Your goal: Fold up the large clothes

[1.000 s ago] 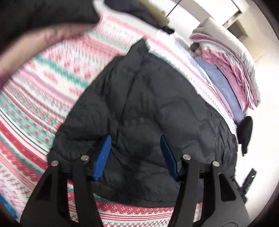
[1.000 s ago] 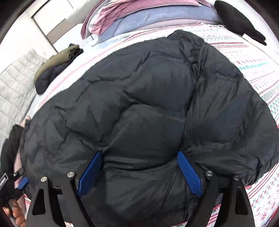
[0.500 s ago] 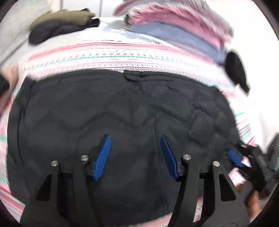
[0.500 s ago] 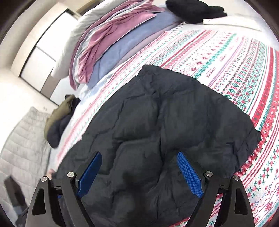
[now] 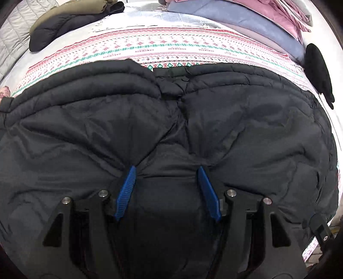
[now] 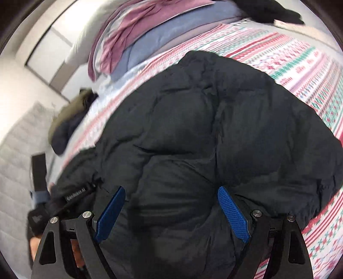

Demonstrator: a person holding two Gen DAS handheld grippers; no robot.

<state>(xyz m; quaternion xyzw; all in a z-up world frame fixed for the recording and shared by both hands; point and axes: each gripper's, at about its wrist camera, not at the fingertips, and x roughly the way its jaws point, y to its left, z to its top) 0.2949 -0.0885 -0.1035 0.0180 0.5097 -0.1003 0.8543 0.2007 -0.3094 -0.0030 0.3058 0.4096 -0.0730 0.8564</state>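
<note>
A large black puffer jacket [image 5: 235, 120] lies spread on a bed with a red, green and white patterned cover [image 5: 171, 48]. Its collar [image 5: 171, 85] points toward the far side. My left gripper [image 5: 166, 169] is low over the jacket's near middle, jaws apart, its blue pad tips touching the puffy fabric where creases gather. In the right wrist view the same jacket [image 6: 214, 133] fills the frame. My right gripper [image 6: 171, 190] stands wide open just above it, near its right part, holding nothing. The other hand-held tool [image 6: 38, 171] shows at that view's left edge.
Folded pink and blue bedding [image 5: 246, 15] is stacked at the bed's far side. An olive and dark bundle of clothes [image 5: 70, 19] lies at the far left, beside grey quilted padding [image 5: 12, 36]. A black garment [image 5: 317, 70] rests at the right edge.
The left gripper swung across from the jacket's side to face it squarely and came down close onto it. The right view rolled and wobbled but stays over the jacket. Both jaws kept their width.
</note>
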